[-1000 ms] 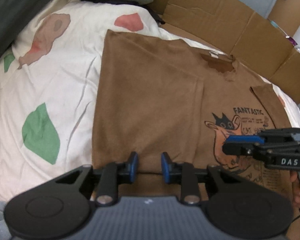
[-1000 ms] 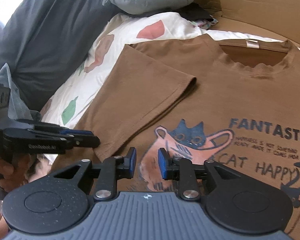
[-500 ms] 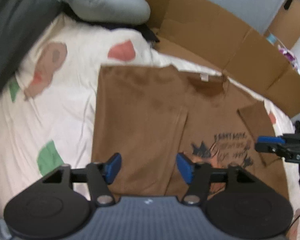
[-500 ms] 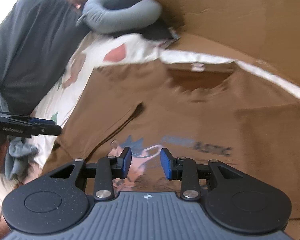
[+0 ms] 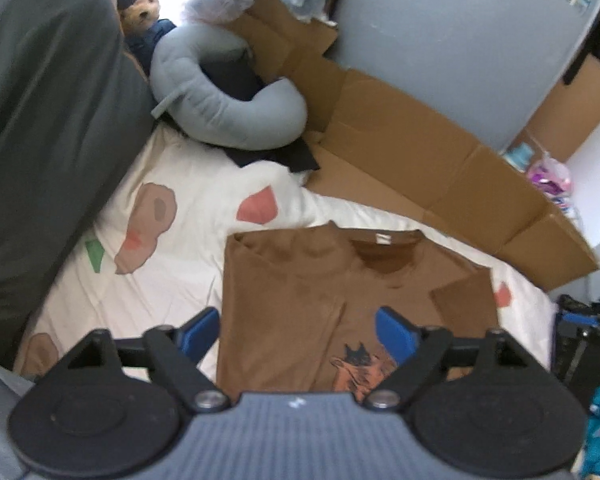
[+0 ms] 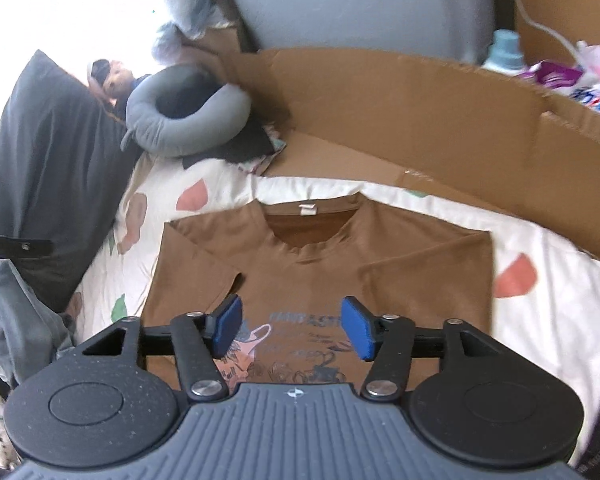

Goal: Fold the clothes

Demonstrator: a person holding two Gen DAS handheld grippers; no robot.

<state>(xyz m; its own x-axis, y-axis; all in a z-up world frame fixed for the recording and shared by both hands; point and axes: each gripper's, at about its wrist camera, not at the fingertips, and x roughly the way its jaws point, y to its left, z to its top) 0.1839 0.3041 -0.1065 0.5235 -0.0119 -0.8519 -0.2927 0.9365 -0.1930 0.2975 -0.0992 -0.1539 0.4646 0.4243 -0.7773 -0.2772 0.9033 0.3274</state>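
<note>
A brown T-shirt [image 5: 300, 300] [image 6: 324, 264] with a cat print lies flat on the patterned bedsheet [image 5: 180, 240] [image 6: 540, 312], both sleeves folded inward over its front, collar toward the cardboard. My left gripper [image 5: 298, 334] hovers well above the shirt's lower half, open and holding nothing. My right gripper [image 6: 292, 326] also hangs high over the printed chest, open and empty. The tip of the left gripper [image 6: 16, 246] shows at the left edge of the right wrist view. The shirt's hem is hidden behind both gripper bodies.
A grey neck pillow [image 5: 220, 92] [image 6: 180, 120] and a stuffed toy [image 5: 140, 4] lie at the head of the bed. A dark pillow [image 5: 40, 120] lines the left side. Flattened cardboard [image 5: 420, 160] [image 6: 420, 112] runs along the far side. Grey cloth [image 6: 20, 328] lies at left.
Both grippers have risen away from the shirt and opened wide. The shirt stays flat with its sleeves folded in.
</note>
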